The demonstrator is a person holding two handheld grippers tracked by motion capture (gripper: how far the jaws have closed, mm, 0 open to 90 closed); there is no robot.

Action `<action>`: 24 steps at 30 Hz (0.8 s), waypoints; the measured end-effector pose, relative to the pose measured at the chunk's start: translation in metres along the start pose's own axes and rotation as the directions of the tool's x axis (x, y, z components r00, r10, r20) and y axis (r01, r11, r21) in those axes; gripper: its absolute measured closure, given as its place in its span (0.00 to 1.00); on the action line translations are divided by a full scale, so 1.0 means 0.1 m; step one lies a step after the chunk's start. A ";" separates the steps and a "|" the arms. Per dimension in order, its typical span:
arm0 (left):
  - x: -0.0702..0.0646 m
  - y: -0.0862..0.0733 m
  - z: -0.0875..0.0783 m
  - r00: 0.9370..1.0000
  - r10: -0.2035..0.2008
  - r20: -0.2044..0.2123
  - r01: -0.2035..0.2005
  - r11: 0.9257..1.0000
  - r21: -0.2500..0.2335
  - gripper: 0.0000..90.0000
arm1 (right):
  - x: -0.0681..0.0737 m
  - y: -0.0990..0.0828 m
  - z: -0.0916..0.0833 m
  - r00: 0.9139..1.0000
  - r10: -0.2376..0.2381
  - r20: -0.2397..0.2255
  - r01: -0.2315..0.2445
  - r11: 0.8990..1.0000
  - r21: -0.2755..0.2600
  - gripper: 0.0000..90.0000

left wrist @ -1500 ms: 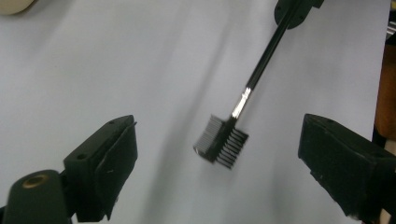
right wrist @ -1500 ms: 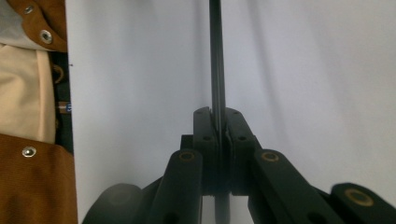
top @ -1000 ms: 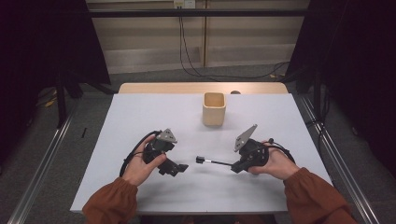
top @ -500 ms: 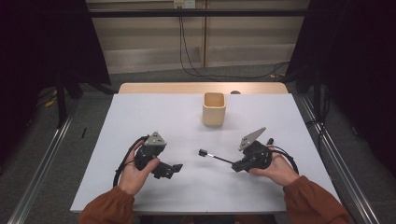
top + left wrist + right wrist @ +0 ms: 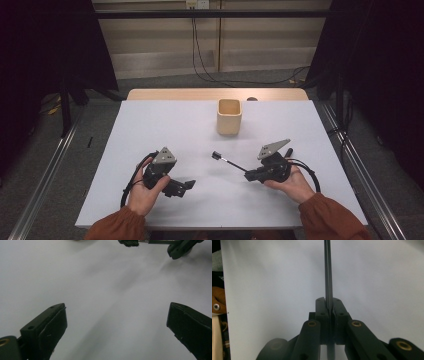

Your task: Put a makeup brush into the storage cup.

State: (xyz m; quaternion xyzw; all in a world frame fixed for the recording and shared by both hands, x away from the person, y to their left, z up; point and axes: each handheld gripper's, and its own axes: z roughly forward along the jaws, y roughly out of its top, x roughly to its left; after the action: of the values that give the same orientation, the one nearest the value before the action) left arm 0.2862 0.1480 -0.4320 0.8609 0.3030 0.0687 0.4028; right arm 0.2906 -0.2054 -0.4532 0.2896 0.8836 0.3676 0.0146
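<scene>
Two tools over the white surface (image 5: 150,125), one per hand. Right tool (image 5: 248,176): jaws pressed together, pinching the thin dark handle of a small brush (image 5: 229,162). Handle runs straight out between the jaws in the right gripper view (image 5: 328,272). Brush points up-left toward surface centre, black bristle head (image 5: 216,155) at the far end, just above the surface or on it, can't tell which. Left tool (image 5: 188,185): jaws spread wide, nothing between them, low over bare surface, aimed toward the brush; its own view catches the bristle head (image 5: 128,242) at the top edge. Beige square cup (image 5: 229,116) upright near the far edge, well apart from both tools. No readable writing or labels anywhere.
</scene>
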 end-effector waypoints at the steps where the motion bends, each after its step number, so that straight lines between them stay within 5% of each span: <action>1: 0.00 0.00 0.00 1.000 0.002 0.000 -0.002 1.000 -0.004 0.04 | -0.01 -0.01 0.00 1.000 0.000 0.002 0.000 1.000 -0.003 0.96; 12: -0.02 -0.02 -0.07 1.000 -0.007 -0.025 0.005 0.999 -0.050 0.03 | 0.01 -0.07 -0.02 1.000 -0.003 -0.015 0.000 0.987 -0.160 0.96; 21: -0.03 -0.02 -0.10 0.999 -0.006 -0.033 0.003 0.997 -0.078 0.04 | 0.02 -0.10 -0.07 0.999 -0.037 -0.016 0.031 0.963 -0.267 0.96; 24: -0.04 -0.03 -0.11 0.999 -0.003 -0.035 0.000 0.996 -0.088 0.04 | 0.04 -0.09 -0.08 0.998 -0.051 -0.022 0.041 0.947 -0.318 0.96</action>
State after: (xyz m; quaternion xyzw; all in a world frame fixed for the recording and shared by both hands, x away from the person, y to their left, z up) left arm 0.2775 0.1543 -0.4259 0.8408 0.3073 0.0965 0.4351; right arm 0.2810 -0.2131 -0.4523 0.2573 0.8197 0.5087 0.0565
